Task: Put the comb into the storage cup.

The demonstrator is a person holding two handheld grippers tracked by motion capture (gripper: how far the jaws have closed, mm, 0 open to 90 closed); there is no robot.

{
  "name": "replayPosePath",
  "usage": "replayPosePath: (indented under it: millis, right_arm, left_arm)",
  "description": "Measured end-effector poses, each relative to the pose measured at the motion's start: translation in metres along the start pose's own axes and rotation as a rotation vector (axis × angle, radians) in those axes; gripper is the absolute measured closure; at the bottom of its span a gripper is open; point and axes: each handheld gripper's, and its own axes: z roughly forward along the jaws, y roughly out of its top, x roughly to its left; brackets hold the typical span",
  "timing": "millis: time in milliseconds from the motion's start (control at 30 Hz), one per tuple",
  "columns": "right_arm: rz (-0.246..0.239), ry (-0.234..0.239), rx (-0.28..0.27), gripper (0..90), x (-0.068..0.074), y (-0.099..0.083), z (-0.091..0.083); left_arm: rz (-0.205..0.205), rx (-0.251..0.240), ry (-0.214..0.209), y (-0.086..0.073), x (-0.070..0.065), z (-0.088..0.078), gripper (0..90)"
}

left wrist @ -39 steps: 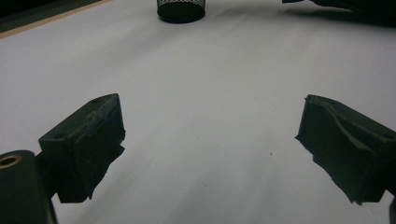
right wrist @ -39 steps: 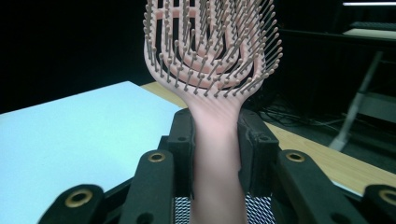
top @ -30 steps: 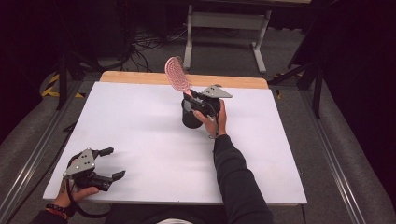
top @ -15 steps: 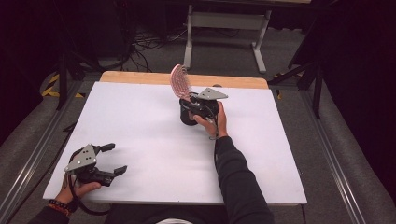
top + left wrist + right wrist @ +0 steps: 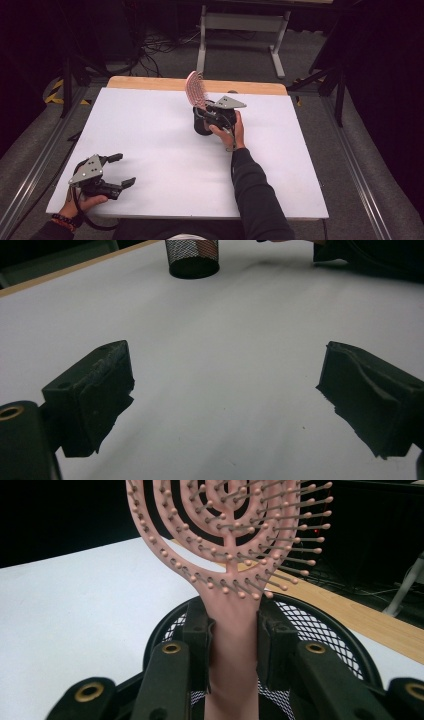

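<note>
Hairbrush (image 5: pixel 225 555) work is what we have in hand, and we take the scene from its biggest part down. Our white worktop (image 5: pixel 150 130) carries a black mesh cup (image 5: pixel 201 124) near its far edge, just short of the wooden strip there. The pink brush stands handle-down over the cup's mouth, its head tilted up and away, and whether the handle's end already sits inside the cup we cannot tell.

We judge the brush light and stiff: a thin plastic frame with open slots and fine ball-tipped bristles. The smooth handle looks somewhat slippery, and the bristles would bend or snag if squeezed, so the neck just below the head is the sound place to hold. That is where our right tool (image 5: pixel 233 645) is clenched, its pads pressing both sides of the handle in the right gripper view. The mesh cup also looks light, so we think a sideways nudge from the brush could tip it.

Our left tool (image 5: pixel 122 170) rests at the near left corner of the worktop, jaws spread wide with nothing between them.
</note>
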Motion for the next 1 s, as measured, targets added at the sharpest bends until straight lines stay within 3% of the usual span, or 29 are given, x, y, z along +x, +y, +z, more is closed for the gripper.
replayPosePath:
  millis: [500, 1000]
  right_arm:
    - [0.028, -0.018, 0.010, 70.0, -0.0032, -0.0021, -0.0001]
    - [0.025, -0.036, 0.036, 66.3, -0.0050, -0.0023, -0.0043]
  left_arm:
    - [-0.006, -0.004, 0.007, -0.0004, -0.0008, -0.0032, 8.3]
    - [-0.002, 0.005, 0.010, -0.0011, -0.0014, -0.0026, 8.2]
